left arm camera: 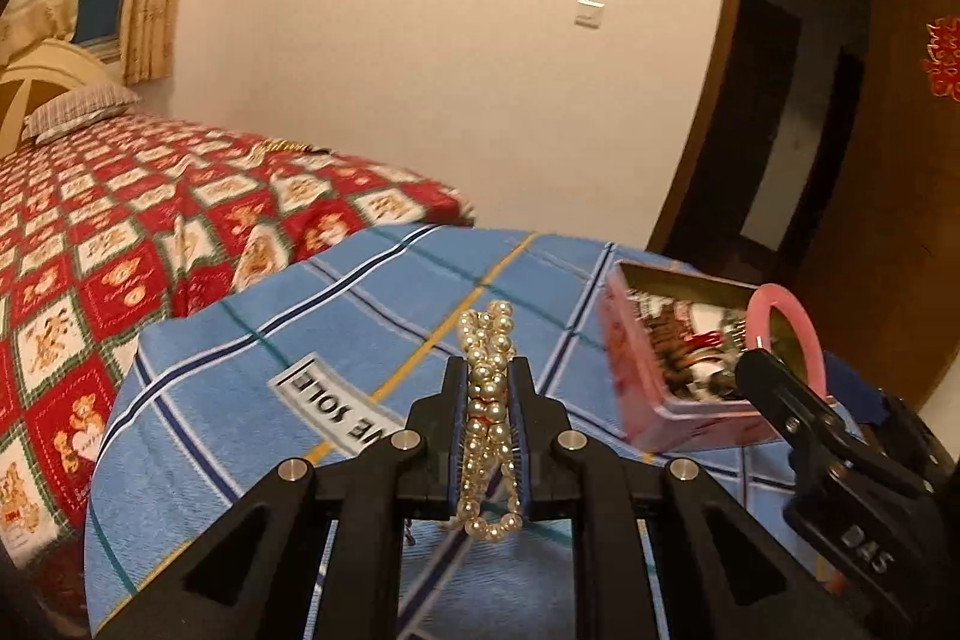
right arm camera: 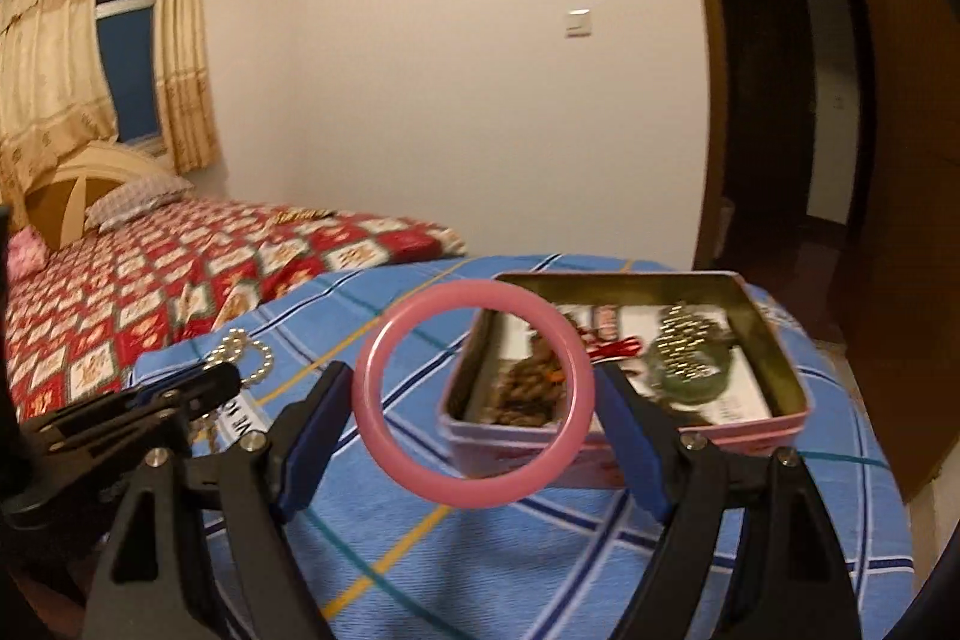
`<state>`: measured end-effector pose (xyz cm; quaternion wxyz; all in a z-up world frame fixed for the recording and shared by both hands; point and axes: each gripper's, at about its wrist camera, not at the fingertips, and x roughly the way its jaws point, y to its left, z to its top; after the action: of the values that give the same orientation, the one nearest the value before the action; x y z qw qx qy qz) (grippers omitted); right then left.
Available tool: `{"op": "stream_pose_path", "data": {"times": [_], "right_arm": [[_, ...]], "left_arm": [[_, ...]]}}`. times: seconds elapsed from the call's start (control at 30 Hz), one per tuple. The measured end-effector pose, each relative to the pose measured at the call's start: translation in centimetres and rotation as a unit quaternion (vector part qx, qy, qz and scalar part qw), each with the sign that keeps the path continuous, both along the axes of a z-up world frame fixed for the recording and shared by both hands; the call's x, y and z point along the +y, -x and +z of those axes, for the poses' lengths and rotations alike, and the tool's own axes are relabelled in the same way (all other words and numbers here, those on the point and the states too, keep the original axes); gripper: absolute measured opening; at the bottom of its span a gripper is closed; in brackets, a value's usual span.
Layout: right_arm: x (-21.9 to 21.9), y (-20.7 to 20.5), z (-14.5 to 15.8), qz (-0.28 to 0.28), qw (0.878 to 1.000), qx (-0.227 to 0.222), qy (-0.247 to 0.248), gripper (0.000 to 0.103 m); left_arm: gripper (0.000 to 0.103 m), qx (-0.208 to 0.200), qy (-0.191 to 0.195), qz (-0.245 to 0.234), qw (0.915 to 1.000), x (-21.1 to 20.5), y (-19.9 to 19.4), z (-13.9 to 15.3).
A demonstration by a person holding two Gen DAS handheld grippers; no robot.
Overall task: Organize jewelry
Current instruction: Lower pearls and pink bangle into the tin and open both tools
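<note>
While both grippers hang above the blue plaid cloth [right arm camera: 540, 568] that covers the table, the left gripper [left arm camera: 491, 370] has its fingers pinched tight on a bunch of cream pearl beads [left arm camera: 489, 400], the strands bulging out above the fingertips and drooping in a loop below them. Over on the right, the right gripper [right arm camera: 474, 400] has its blue-padded fingers spread wide and pressing on either side of a pink bangle [right arm camera: 384, 436], which stands upright between them, clear of the cloth. Just beyond that bangle sits the open pink tin [right arm camera: 774, 418], near the far right edge of the table, with a green bangle and a tangle of other pieces inside, too blurred to name. A red checked bedspread [left arm camera: 150, 244] lies beyond the table's left edge.
</note>
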<state>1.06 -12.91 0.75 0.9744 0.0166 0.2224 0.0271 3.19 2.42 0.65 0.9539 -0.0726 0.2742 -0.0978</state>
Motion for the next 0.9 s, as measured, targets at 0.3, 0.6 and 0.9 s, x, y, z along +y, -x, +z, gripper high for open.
{"op": "stream_pose_path", "data": {"times": [0.3,0.6,0.9], "right_arm": [[-3.3,0.5,0.7,-0.045,0.999,-0.022,-0.013,0.084],[-7.6,0.4,1.0,-0.105,0.994,-0.036,-0.011,0.084],[-11.8,-0.3,0.9,-0.168,0.985,-0.042,0.001,0.084]], "left_arm": [[0.012,-0.005,-0.006,-0.030,0.9995,-3.7,-0.5,1.1],[0.012,-0.022,-0.009,-0.068,0.9974,-7.8,-1.3,2.0],[0.012,-0.036,-0.007,-0.098,0.9945,-11.1,-2.6,2.1]]}}
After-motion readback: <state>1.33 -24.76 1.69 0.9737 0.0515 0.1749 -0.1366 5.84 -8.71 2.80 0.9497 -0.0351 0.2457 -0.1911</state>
